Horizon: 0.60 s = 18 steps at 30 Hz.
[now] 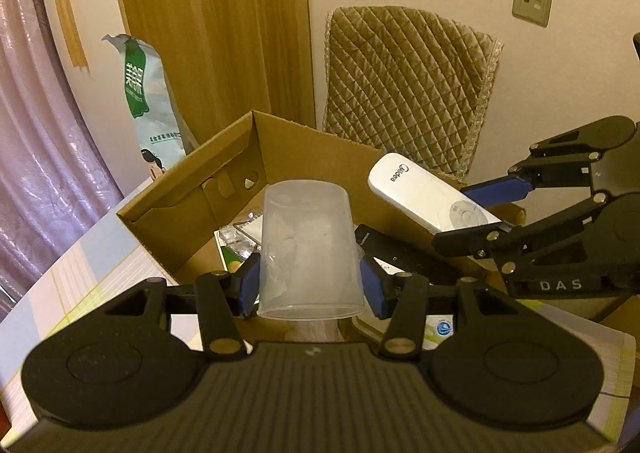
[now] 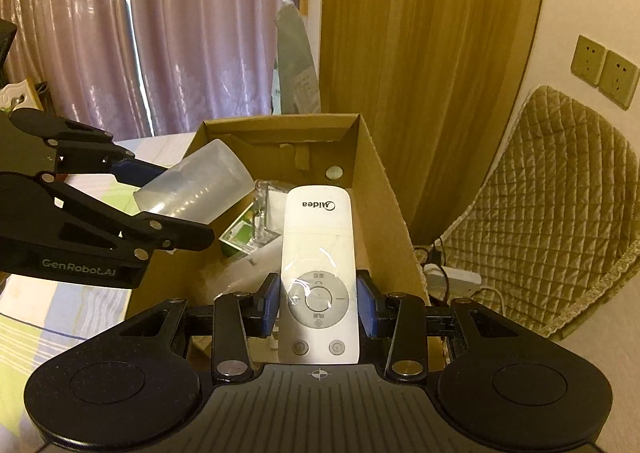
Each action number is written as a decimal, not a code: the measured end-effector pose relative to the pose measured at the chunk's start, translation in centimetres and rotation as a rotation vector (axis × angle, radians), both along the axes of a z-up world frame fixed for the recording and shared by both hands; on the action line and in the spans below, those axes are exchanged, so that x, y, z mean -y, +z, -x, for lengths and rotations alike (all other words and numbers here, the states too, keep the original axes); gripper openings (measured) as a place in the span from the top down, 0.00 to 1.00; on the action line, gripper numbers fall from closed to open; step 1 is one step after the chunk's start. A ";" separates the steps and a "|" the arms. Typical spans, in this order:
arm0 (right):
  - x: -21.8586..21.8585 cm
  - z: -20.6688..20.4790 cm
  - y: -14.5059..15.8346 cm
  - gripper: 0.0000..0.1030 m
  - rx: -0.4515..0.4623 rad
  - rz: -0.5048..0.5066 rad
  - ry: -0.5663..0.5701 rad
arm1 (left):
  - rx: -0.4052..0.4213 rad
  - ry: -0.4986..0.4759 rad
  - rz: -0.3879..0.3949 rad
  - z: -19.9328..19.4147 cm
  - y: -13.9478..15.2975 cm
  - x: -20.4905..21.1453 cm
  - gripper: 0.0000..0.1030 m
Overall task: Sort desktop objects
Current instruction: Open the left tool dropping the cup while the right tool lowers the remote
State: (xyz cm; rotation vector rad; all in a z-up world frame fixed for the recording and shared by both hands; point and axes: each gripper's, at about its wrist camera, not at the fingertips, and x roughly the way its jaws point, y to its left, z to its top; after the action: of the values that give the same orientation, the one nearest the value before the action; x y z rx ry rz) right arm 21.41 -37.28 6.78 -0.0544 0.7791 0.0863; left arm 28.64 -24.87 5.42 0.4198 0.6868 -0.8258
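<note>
My left gripper [image 1: 310, 287] is shut on a clear plastic cup [image 1: 308, 249], held on its side over the near edge of an open cardboard box [image 1: 168, 193]. My right gripper [image 2: 319, 305] is shut on a white Midea remote [image 2: 318, 253], its blue pads against the sides, above the same box [image 2: 384, 189]. From the left wrist view the remote [image 1: 428, 193] hangs over the box's right side in the right gripper [image 1: 492, 209]. From the right wrist view the cup [image 2: 196, 189] sits in the left gripper [image 2: 160, 197] at the box's left. A black remote [image 1: 400, 253] lies inside.
A clear plastic case [image 2: 268, 213] and a green-and-white packet [image 2: 240, 237] lie on the box floor. The box stands on a checked tablecloth [image 1: 96, 265]. A quilted chair back [image 1: 408, 85] stands behind it, a tall printed bag [image 1: 152, 101] leans at the wall, and a power strip [image 2: 452, 277] lies on the floor.
</note>
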 end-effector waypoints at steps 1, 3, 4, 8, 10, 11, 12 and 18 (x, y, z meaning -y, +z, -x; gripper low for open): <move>0.1 -0.2 -0.2 0.62 -0.003 -0.001 0.001 | 0.000 -0.001 -0.004 -0.2 -0.2 0.2 0.54; 0.3 -0.5 -0.6 0.62 -0.013 0.000 0.004 | -0.001 -0.003 -0.016 -0.7 -0.5 0.5 0.54; 0.4 -0.7 -0.8 0.62 -0.018 0.000 0.005 | -0.001 -0.003 -0.023 -1.0 -0.7 0.7 0.54; 0.5 -1.5 -1.6 0.62 -0.038 0.000 0.009 | -0.004 -0.004 -0.050 -2.3 -1.5 1.2 0.54; 0.6 -2.0 -2.0 0.62 -0.047 -0.001 0.011 | -0.007 -0.007 -0.060 -2.7 -1.9 1.4 0.54; 0.6 -2.3 -2.2 0.62 -0.051 -0.002 0.012 | -0.008 -0.009 -0.065 -2.9 -2.1 1.6 0.54; 0.6 -2.6 -2.4 0.62 -0.055 -0.003 0.012 | -0.010 -0.011 -0.071 -3.2 -2.3 1.8 0.54; 0.9 -4.3 -3.7 0.62 -0.080 -0.009 0.016 | -0.029 -0.024 -0.090 -4.1 -3.5 2.7 0.54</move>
State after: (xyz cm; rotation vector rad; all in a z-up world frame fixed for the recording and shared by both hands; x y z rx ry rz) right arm 25.69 -38.18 3.11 -0.0493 0.8583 0.1080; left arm 32.79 -27.57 1.93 0.4988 0.7494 -0.8268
